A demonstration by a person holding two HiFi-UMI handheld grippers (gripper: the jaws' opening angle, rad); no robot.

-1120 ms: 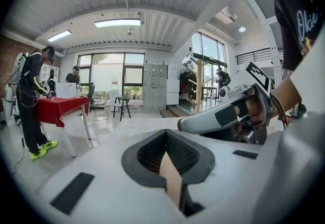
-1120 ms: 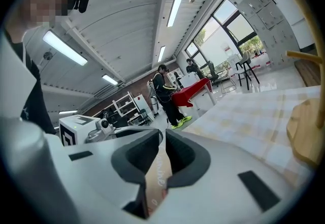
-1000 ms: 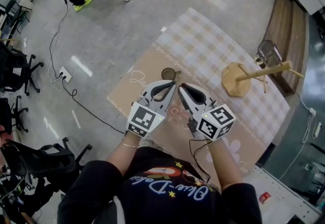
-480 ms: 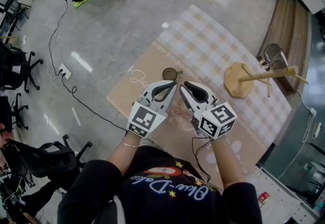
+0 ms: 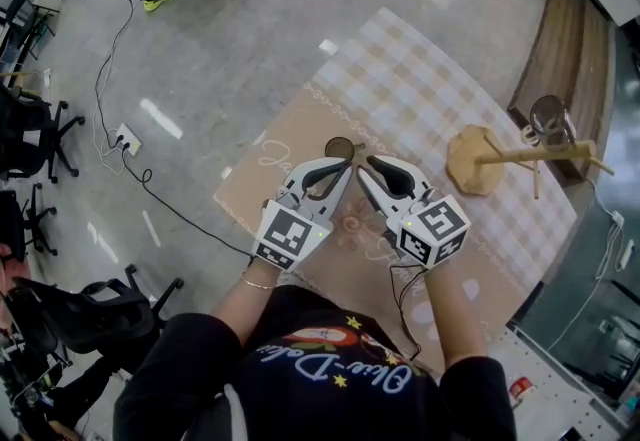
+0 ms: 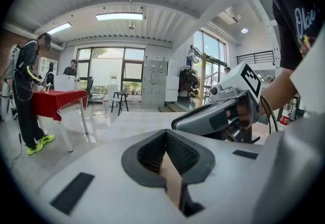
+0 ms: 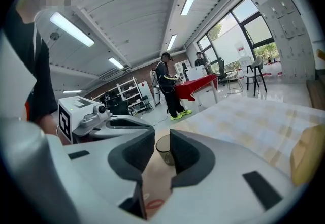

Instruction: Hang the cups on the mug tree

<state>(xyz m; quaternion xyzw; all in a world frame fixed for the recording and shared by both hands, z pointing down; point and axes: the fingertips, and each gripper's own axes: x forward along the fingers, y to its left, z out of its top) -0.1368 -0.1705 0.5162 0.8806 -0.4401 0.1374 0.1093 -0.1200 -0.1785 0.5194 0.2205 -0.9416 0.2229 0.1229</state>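
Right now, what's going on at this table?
A person holds a gripper in each hand over the table. The right gripper has just been opening its jaws. They grip nothing and point at a small glass cup standing just beyond their tips. The left gripper sits beside it, shut and empty. A second cup already hangs on the wooden mug tree off to the right.

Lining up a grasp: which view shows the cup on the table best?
Right gripper view: the cup stands near, side-on, at centre. Head view shows it small, from above; left gripper view misses it.
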